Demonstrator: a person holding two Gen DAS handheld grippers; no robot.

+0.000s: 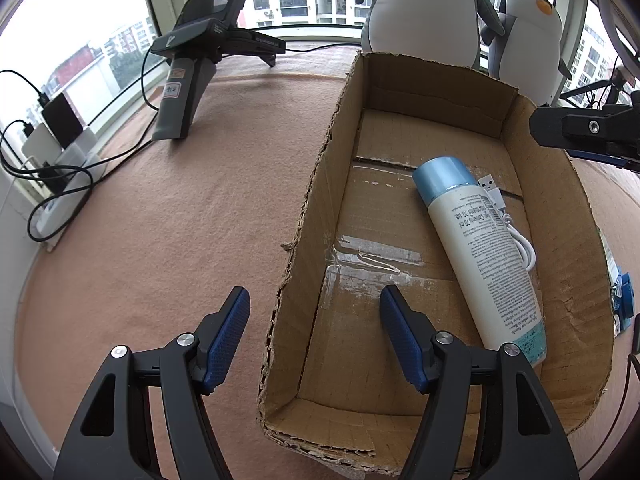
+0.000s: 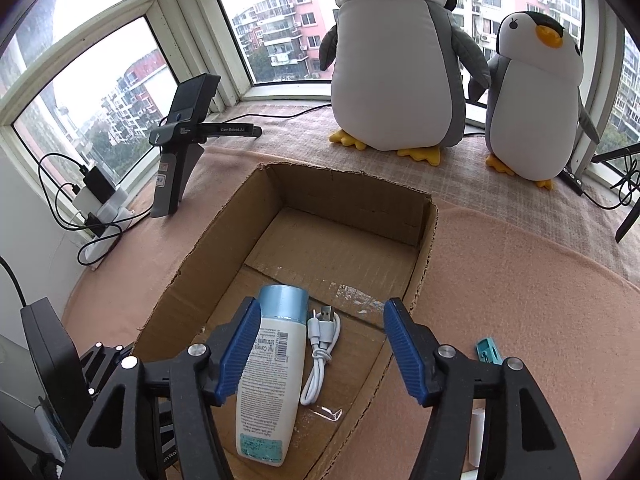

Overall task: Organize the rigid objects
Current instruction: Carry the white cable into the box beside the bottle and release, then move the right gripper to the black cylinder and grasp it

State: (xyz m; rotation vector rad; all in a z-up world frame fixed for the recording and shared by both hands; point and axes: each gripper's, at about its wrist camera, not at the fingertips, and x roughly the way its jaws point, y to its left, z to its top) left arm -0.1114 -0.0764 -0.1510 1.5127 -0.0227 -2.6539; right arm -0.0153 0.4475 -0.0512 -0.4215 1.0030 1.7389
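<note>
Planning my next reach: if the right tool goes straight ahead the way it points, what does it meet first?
Probably the white cable on the cardboard box floor, just right of the bottle; depth is unclear.

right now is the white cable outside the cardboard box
No, the white cable lies coiled on the floor of the cardboard box, beside the bottle.

the open brown cardboard box [image 2: 424,236] showed a faint grid print inside. the cream plastic bottle [image 2: 272,368] had a pale blue cap, teal base band and black print. beside it lay a white usb cable [image 2: 320,356]. the fuzzy cloth [image 1: 180,220] was salmon pink; the plush penguins [image 2: 396,60] grey, white, with yellow feet.
</note>
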